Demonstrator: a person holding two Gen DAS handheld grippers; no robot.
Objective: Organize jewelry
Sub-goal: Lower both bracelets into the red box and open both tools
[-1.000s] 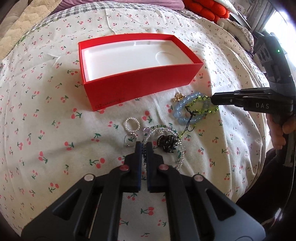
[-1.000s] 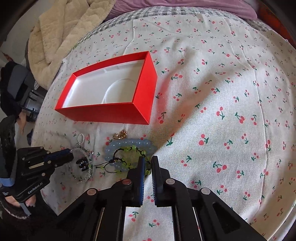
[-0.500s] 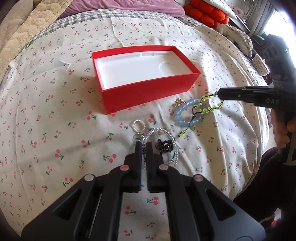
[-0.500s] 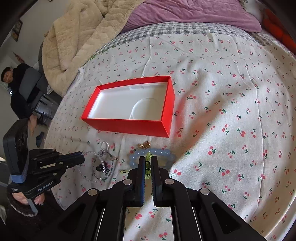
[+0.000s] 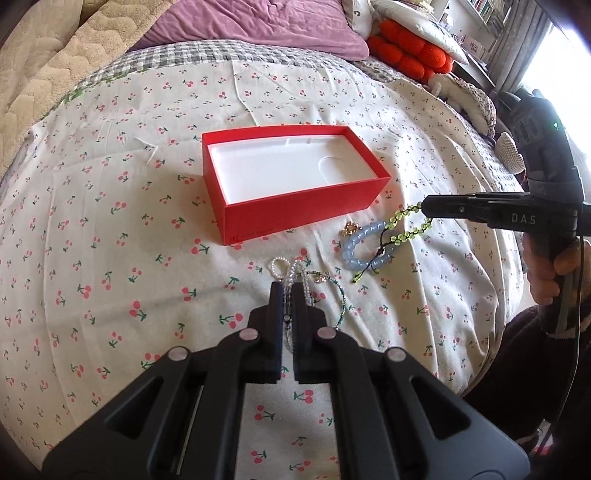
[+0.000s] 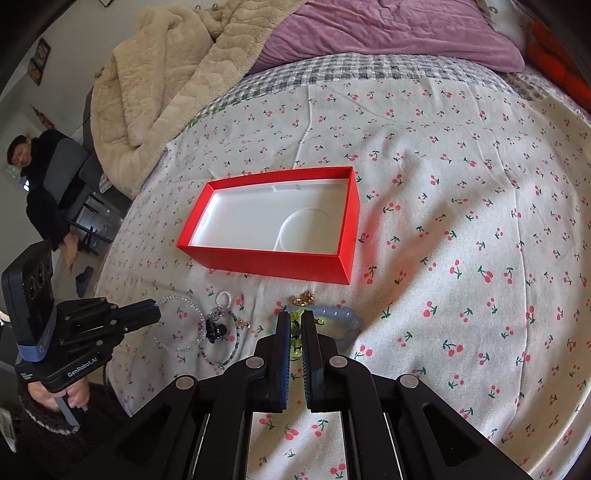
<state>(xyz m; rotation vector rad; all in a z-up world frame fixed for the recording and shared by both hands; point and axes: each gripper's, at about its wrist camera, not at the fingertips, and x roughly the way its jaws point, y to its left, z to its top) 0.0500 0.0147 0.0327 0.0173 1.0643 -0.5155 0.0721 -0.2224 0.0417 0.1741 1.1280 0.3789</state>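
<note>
An open red box (image 5: 295, 206) with a white liner lies on the cherry-print sheet; it also shows in the right wrist view (image 6: 273, 258). My left gripper (image 5: 289, 290) is shut on a clear bead bracelet (image 6: 177, 332) and lifts it off the sheet. My right gripper (image 6: 294, 319) is shut on a green bead bracelet (image 5: 410, 230), which hangs from its tip. A light blue bead bracelet (image 5: 364, 251), a gold charm (image 5: 349, 229), a small pearl ring (image 5: 277, 264) and a dark green chain (image 5: 341, 299) lie in front of the box.
A beige blanket (image 6: 166, 85) and a purple pillow (image 6: 388, 33) lie at the head of the bed. Orange cushions (image 5: 406, 55) sit at the far right. A person in dark clothes (image 6: 40, 188) sits beside the bed on the left.
Both grippers have risen away from the sheet, each lifting its bracelet. The clear bracelet now hangs from the left gripper and the green one from the right.
</note>
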